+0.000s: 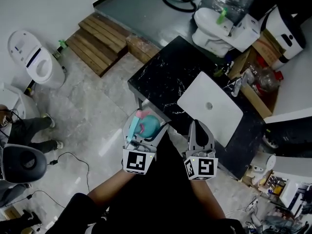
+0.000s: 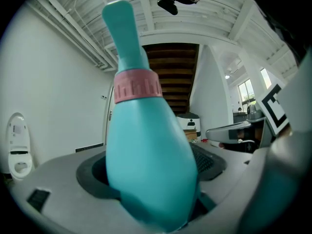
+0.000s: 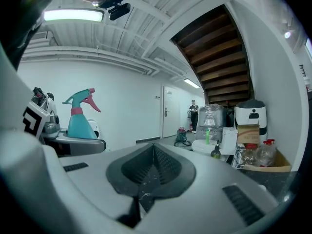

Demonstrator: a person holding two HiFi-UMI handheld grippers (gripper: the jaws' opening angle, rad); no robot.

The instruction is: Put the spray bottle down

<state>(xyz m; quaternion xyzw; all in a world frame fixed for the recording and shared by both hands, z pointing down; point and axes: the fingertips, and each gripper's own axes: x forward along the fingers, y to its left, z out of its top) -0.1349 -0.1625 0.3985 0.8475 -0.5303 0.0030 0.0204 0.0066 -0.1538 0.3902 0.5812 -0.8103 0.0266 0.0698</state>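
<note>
Carrying is the step in hand: the left claw is clenched round the belly of the teal bottle, held in the air just off the near edge of the black surface, not yet set down. The right claw is pinched together on nothing. Next, I judge, the bottle must go over bare black by the left corner, clear of the white basin, be lowered base-flat, and only then be let go.

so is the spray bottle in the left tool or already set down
In the tool, not set down: the left tool is shut on the spray bottle, its teal body wedged between the jaws.
</note>
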